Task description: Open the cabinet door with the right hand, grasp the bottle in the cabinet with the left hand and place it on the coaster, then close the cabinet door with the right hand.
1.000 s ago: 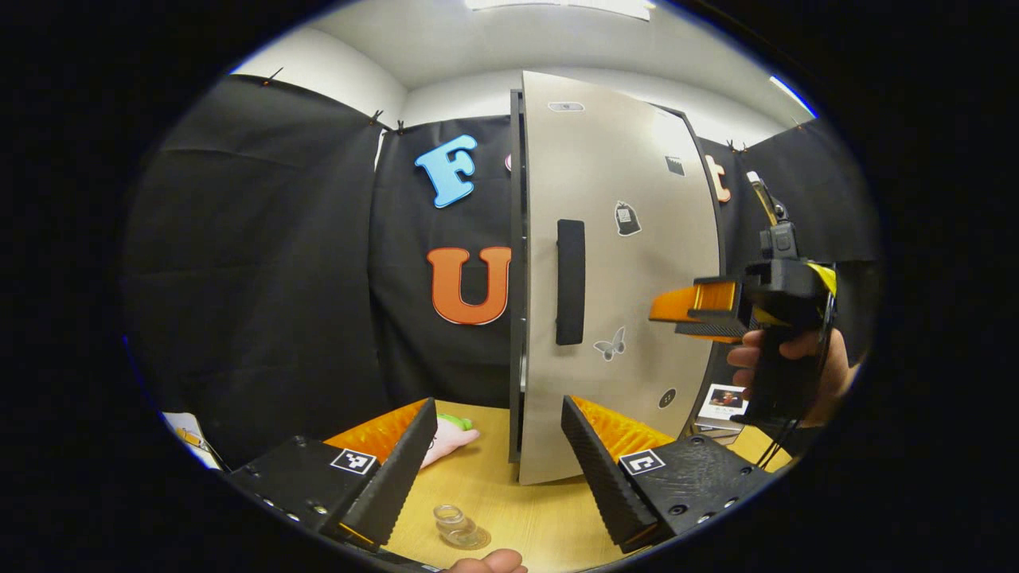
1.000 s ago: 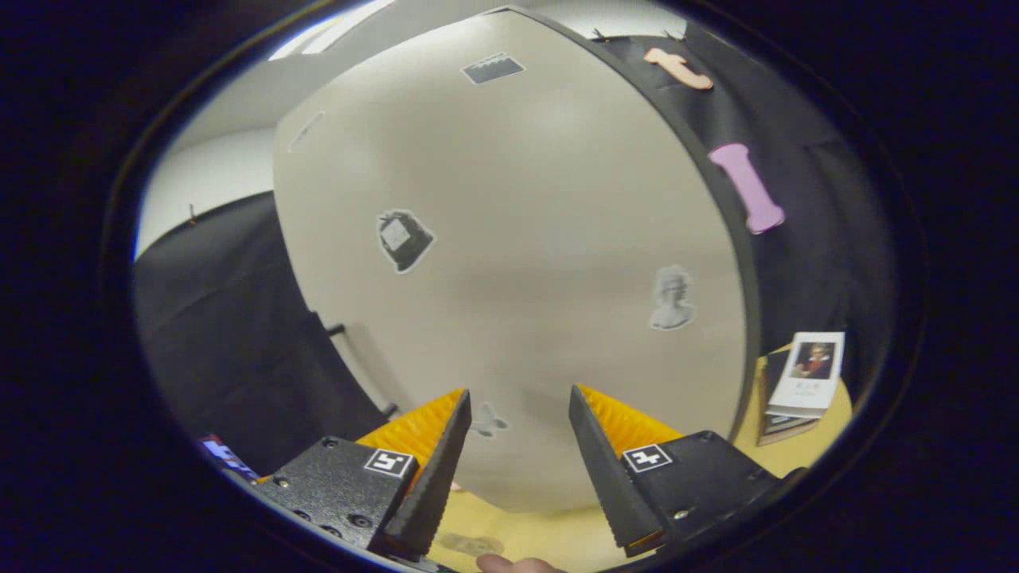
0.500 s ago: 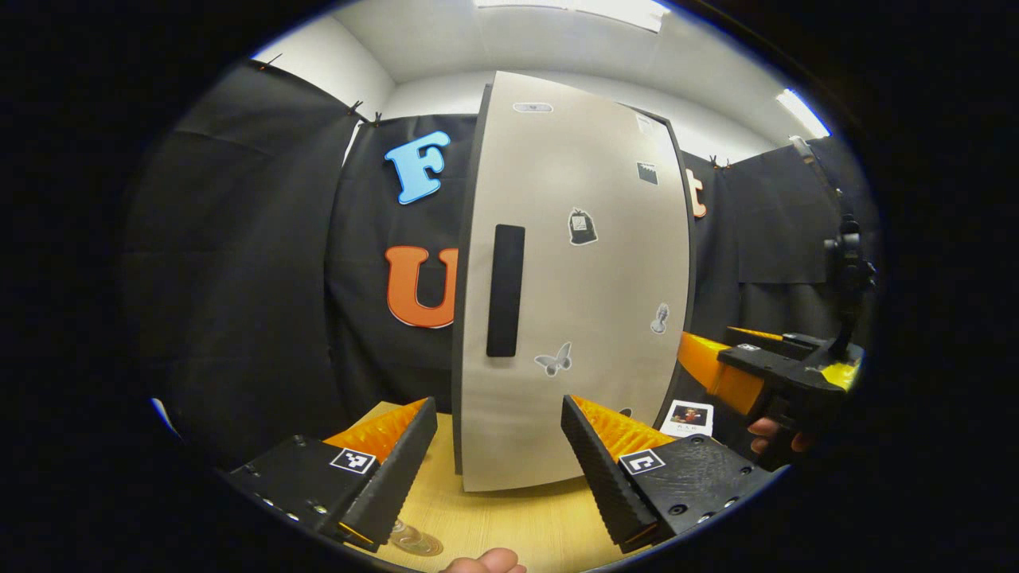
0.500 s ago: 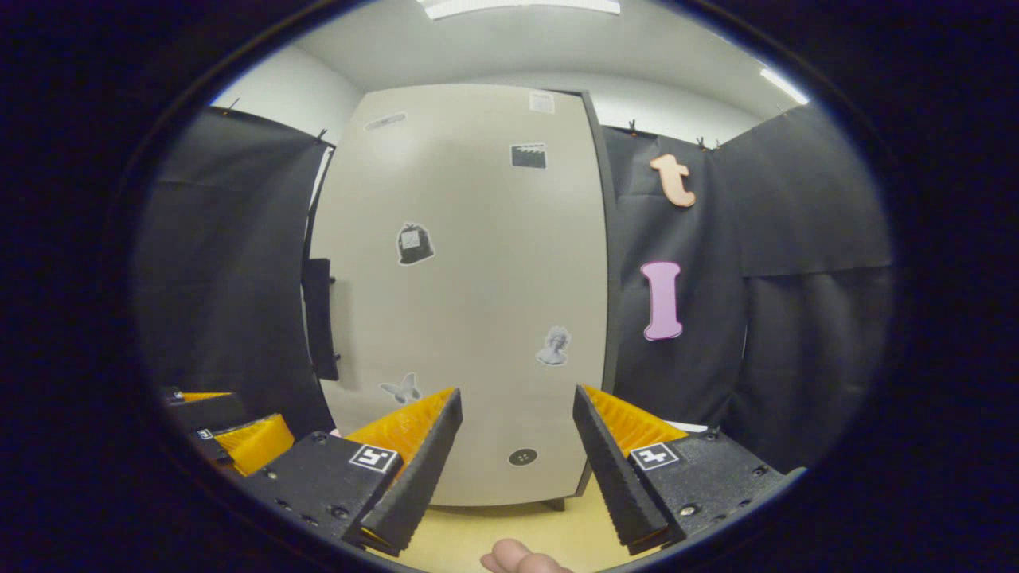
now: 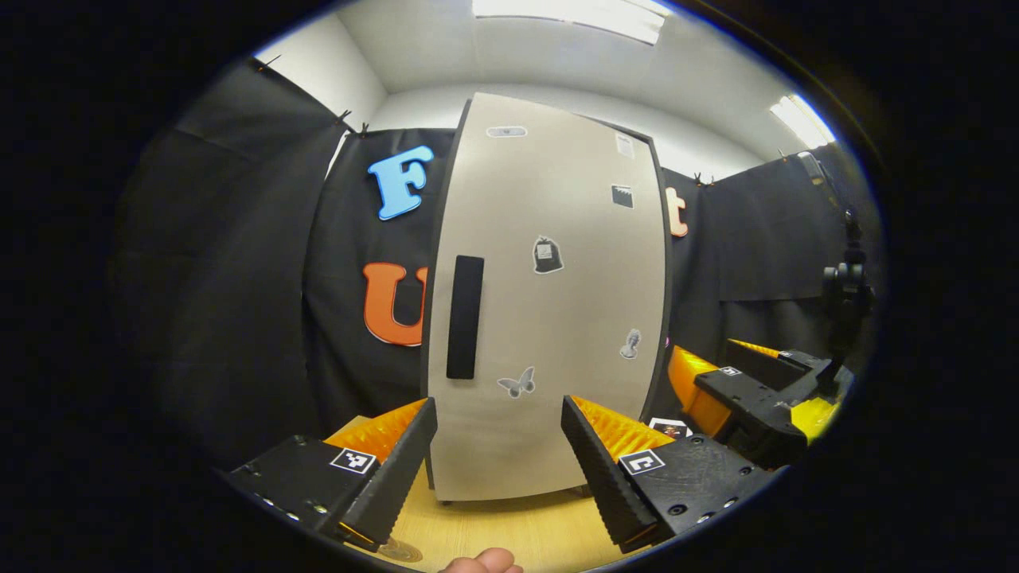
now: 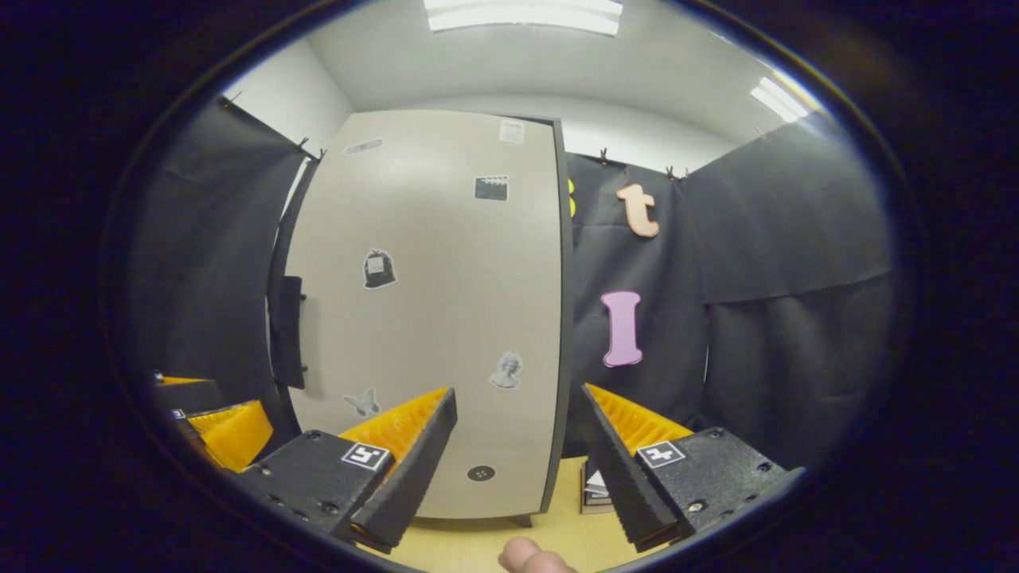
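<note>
Left gripper (image 5: 497, 458) has its jaws spread wide with nothing between them, hovering low over the wooden table (image 5: 509, 529) and facing the cabinet door (image 5: 549, 302). That door sits flush in its dark frame, so the cabinet's inside is hidden; a dark handle (image 5: 465, 316) runs upright near its left edge, with small stickers dotted across the panel. At the table's near edge, just beside the left finger, a round coaster (image 5: 400, 550) peeks out, and what it carries can't be told. Right gripper (image 6: 517, 458) is also wide open and empty, well back from the door, aimed at its right edge. A book (image 6: 595, 487) lies on the table beside the cabinet's foot.
</note>
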